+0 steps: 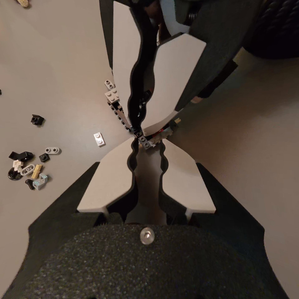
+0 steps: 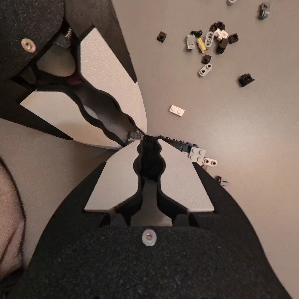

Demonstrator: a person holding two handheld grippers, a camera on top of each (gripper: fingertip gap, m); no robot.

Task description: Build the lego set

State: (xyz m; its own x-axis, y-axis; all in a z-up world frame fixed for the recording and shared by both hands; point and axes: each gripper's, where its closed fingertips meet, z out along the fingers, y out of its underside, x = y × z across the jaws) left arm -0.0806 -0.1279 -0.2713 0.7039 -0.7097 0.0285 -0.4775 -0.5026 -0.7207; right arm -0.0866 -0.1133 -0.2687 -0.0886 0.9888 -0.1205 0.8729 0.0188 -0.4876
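Note:
My right gripper (image 2: 148,140) is shut on a partly built black lego model (image 2: 178,141). The model carries a light grey 2x2 plate (image 2: 197,155) and a rounded grey plate (image 2: 210,162) at its far end. My left gripper (image 1: 148,143) is shut on a small dark grey two-stud piece (image 1: 144,142) and holds it against the end of the model (image 1: 119,116). In the right wrist view the left gripper (image 2: 137,135) comes in from the upper left, tip to tip with mine. In the left wrist view the right gripper (image 1: 135,127) comes down from the top.
A white 1x2 plate (image 1: 99,140) lies loose on the grey table (image 1: 64,64). A pile of small black, grey and tan pieces (image 1: 27,169) lies at the left, with a rounded grey plate (image 1: 52,150) and a black piece (image 1: 37,119) nearby. Pinkish fabric (image 2: 9,210) shows at the left edge. Less than 4 cm separates the two grippers' tips.

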